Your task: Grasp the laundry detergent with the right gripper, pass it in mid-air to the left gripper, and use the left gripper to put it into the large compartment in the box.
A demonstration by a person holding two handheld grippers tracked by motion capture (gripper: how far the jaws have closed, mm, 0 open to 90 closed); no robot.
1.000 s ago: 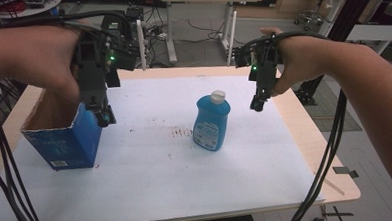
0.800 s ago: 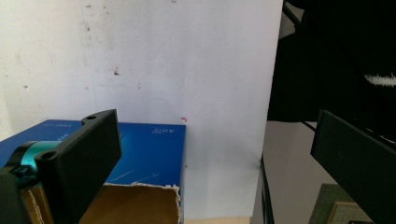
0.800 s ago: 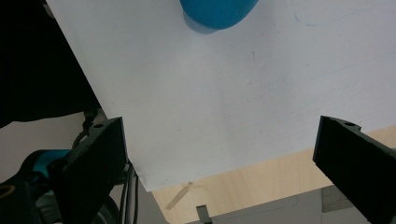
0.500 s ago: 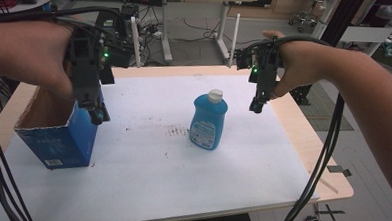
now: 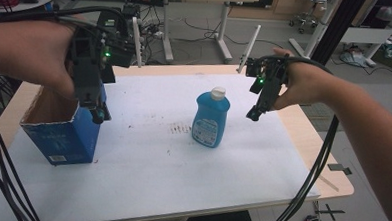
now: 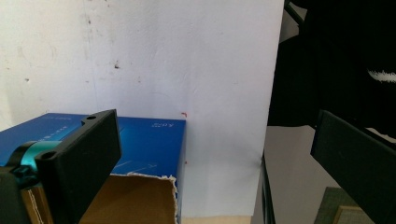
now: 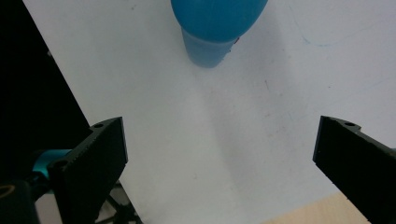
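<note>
My right claw [image 5: 252,114] hangs wide open and empty beside the bottle [image 5: 211,119]; my left claw [image 5: 97,117], equally open, hovers over the box [image 5: 63,134]

The left gripper [image 6: 219,158] has its black jaws spread wide, at seven and four o'clock. Between them lies the white table cover [image 6: 187,60]. A blue cardboard box [image 6: 149,140], open-topped with a torn edge, sits at six o'clock.

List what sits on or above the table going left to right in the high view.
Blue cardboard box → left gripper hanging at the box's right edge → blue bottle with white cap → right gripper, held above the table, to the right of the bottle.
</note>
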